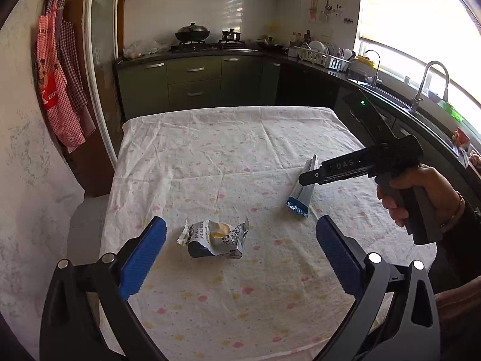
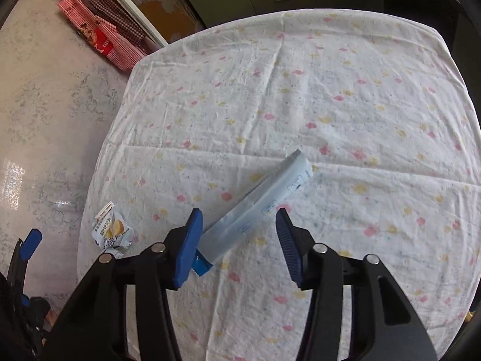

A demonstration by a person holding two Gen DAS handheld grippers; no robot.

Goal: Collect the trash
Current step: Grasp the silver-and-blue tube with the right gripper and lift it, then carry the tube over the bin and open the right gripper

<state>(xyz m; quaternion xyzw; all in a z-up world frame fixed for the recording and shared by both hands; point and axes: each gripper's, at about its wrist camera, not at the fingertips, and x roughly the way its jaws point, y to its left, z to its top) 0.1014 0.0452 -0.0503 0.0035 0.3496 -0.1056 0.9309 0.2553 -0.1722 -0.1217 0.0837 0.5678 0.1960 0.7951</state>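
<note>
A crumpled white snack wrapper point(image 1: 215, 239) lies on the flowered tablecloth point(image 1: 228, 156), ahead of my left gripper point(image 1: 241, 222), whose blue pads stand wide open on either side of it without touching. A long pale-blue packet point(image 2: 288, 180) lies slanted on the cloth. My right gripper point(image 2: 239, 213) hangs over its lower end, jaws open, with the packet between the pads and a gap at the right pad. In the left wrist view the right gripper point(image 1: 303, 179) reaches in from the right, held by a hand point(image 1: 421, 195), above the packet point(image 1: 297, 201). The crumpled wrapper point(image 2: 111, 231) also shows at left.
The table's left edge drops to a pale floor point(image 2: 45, 150). Red checked aprons point(image 1: 57, 84) hang by a door frame at left. Dark green cabinets point(image 1: 195, 87) and a stove stand behind; a counter with sink and tap point(image 1: 433, 84) runs along the right.
</note>
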